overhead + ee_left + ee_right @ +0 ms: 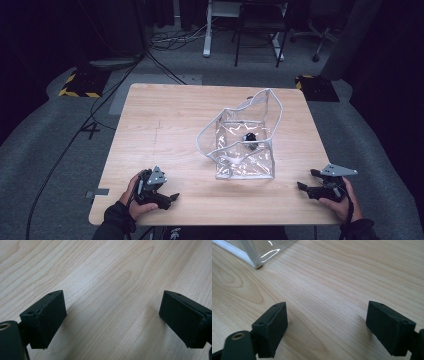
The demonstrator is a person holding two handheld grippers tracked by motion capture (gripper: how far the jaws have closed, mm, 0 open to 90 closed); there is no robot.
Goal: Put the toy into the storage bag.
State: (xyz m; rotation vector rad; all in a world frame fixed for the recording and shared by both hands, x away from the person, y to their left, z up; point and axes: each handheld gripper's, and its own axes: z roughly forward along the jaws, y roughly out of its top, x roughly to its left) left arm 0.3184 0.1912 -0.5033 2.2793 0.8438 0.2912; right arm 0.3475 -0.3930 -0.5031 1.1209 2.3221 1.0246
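A clear plastic pouch [246, 145] with a white zipper rim stands open in the middle of the wooden table [165, 120]. A small dark object [249, 137] lies inside it. My left gripper [172, 198] rests near the table's front left, held by a hand, its jaws wide apart over bare wood [112, 302]. My right gripper [303, 181] sits at the front right, pointing toward the pouch, open with nothing between its jaws. In the right gripper view the pouch's bottom corner [254, 261] lies at the upper left, apart from the jaws.
The table's front edge runs just below both hands. Beyond the table lie cables [165, 40] on the grey floor, black-and-yellow floor plates [80, 85], desk legs [207, 30] and a chair [320, 30].
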